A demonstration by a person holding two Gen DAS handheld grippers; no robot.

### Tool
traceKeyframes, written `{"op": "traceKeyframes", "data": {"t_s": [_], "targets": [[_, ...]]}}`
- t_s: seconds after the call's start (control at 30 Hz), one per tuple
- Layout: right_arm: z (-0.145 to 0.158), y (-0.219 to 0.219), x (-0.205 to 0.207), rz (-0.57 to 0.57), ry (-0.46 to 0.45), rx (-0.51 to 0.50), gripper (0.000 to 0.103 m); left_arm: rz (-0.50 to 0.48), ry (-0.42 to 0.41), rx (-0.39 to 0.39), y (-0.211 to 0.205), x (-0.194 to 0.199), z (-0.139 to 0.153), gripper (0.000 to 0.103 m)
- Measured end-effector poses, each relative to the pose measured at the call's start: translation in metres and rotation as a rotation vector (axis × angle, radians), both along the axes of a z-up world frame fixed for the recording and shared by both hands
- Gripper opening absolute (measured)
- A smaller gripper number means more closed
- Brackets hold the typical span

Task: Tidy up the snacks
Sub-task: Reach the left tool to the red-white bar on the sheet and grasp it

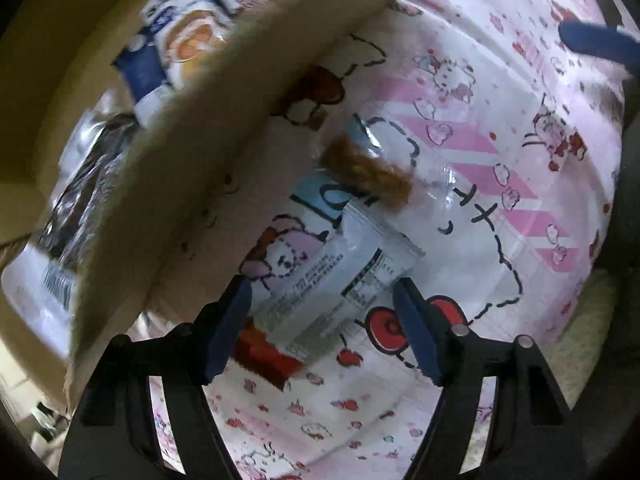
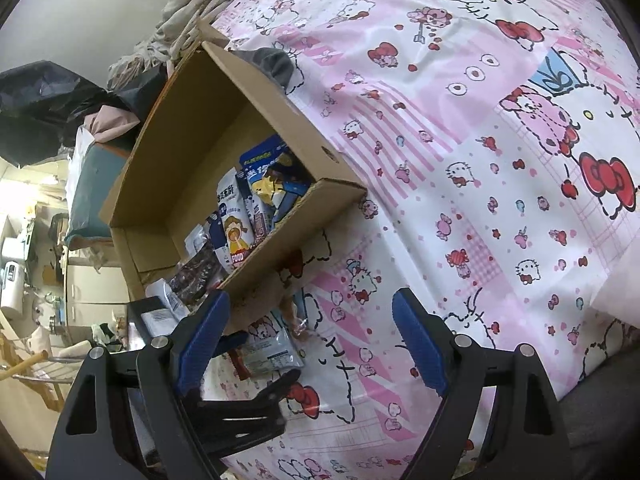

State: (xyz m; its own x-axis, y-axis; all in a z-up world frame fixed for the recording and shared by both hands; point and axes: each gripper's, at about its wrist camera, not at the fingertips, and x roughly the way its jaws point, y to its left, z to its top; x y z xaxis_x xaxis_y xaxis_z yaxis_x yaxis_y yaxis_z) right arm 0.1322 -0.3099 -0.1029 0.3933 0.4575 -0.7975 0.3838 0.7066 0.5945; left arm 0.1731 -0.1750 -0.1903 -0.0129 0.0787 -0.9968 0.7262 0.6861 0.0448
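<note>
A clear snack packet [image 1: 344, 276] with a brown snack [image 1: 368, 172] inside and a white label lies on the pink cartoon-print sheet [image 1: 500, 92], just outside a cardboard box [image 1: 192, 128]. My left gripper [image 1: 322, 320] is open, its blue fingers either side of the packet's near end. The box holds several snack packets [image 1: 188, 36], also seen in the right wrist view [image 2: 248, 216]. My right gripper [image 2: 310, 340] is open and empty above the sheet [image 2: 460, 120]. The left gripper's black frame [image 2: 240, 412] and the packet [image 2: 272, 352] show beneath it.
The cardboard box [image 2: 192, 128] lies at the bed's edge with raised walls. Black bags [image 2: 48, 104], folded cloth and room clutter lie beyond it on the left. A blue fingertip of the right gripper [image 1: 596, 44] shows at the upper right of the left wrist view.
</note>
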Motion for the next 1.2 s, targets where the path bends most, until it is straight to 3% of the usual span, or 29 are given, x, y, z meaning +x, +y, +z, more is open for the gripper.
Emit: {"op": "traceKeyframes", "data": {"t_s": [0.03, 0.13, 0.17, 0.37, 0.47, 0.63, 1.03, 1.2], "targets": [[0.000, 0.000, 0.000, 0.000, 0.000, 0.002, 0.086, -0.001, 0.003, -0.006, -0.002, 0.001, 0.000, 0.066], [0.000, 0.002, 0.001, 0.009, 0.000, 0.001, 0.086, -0.001, 0.035, -0.044, -0.009, 0.004, 0.003, 0.028], [0.000, 0.003, 0.001, 0.013, 0.000, 0.000, 0.086, -0.003, 0.039, -0.042, -0.011, 0.003, 0.004, 0.026], [0.001, 0.005, 0.002, 0.023, -0.003, -0.001, 0.086, 0.003, 0.083, -0.034, -0.007, -0.016, 0.009, 0.026], [0.001, 0.005, 0.002, 0.024, -0.006, 0.001, 0.086, 0.049, 0.091, -0.029, 0.002, -0.028, 0.013, 0.026], [0.003, 0.010, 0.003, 0.042, -0.009, -0.006, 0.086, 0.228, 0.097, -0.074, 0.027, -0.037, 0.031, 0.026], [0.002, 0.014, 0.001, 0.060, -0.003, -0.034, 0.086, 0.688, -0.011, -0.211, 0.104, -0.055, 0.072, 0.026], [0.003, 0.023, 0.003, 0.103, -0.009, -0.056, 0.086, 0.813, -0.063, -0.223, 0.137, -0.063, 0.078, 0.026]]}}
